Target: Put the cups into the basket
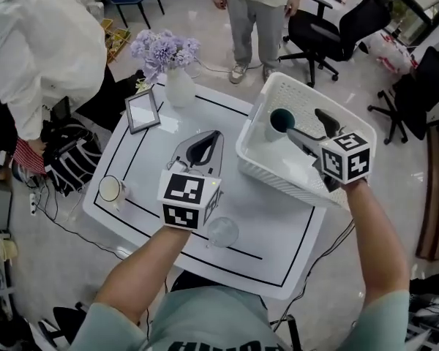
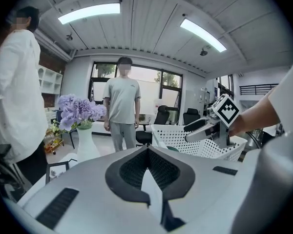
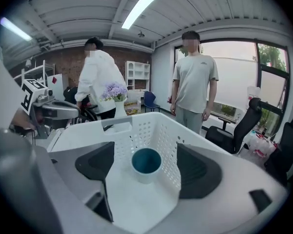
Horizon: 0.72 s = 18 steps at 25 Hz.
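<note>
Clearly one teal cup [image 1: 280, 121] stands upright inside the basket [image 1: 293, 86], with the right tongs [image 1: 312, 128] spread wide above it and holding nothing. The left tongs [image 2: 147, 150] are pressed together and empty over the desk [image 1: 278, 232]. A clear glass [image 1: 222, 232] sits just beside that forearm, near the desk's front edge, so a careless swing could knock it off. A white cup [image 1: 111, 189] also waits outside.

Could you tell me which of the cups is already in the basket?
The cup with the teal inside, upright in the white basket; the pale cup and the clear glass cup stand on the table.
</note>
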Motion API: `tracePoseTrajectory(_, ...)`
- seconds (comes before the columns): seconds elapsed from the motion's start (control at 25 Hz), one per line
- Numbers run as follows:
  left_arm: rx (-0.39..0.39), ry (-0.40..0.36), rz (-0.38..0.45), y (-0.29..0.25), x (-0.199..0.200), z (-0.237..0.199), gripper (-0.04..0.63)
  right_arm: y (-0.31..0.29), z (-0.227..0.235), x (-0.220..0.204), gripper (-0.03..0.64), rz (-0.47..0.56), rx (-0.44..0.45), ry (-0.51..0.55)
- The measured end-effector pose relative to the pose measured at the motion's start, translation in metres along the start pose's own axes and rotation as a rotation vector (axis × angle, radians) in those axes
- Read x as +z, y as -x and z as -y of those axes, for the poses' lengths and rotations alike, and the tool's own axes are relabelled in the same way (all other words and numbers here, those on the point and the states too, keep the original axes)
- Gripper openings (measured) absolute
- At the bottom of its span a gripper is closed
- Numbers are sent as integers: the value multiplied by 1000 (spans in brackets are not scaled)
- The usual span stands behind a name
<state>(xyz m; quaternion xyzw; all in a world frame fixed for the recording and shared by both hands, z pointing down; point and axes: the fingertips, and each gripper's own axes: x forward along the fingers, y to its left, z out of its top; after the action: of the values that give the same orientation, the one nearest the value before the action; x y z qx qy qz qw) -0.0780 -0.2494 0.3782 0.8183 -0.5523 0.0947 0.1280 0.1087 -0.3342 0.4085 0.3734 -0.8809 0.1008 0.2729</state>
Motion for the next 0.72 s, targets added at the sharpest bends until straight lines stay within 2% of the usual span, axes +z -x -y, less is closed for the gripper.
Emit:
tracePoseTrajectory(0.36,-48,-29,21,23,20,15,8,54,-21,45,403,97,-64,-42)
tracePoseTrajectory(0.72,-106,-36,33,52,21,29,8,107,-70,43,400,178,-120,-131)
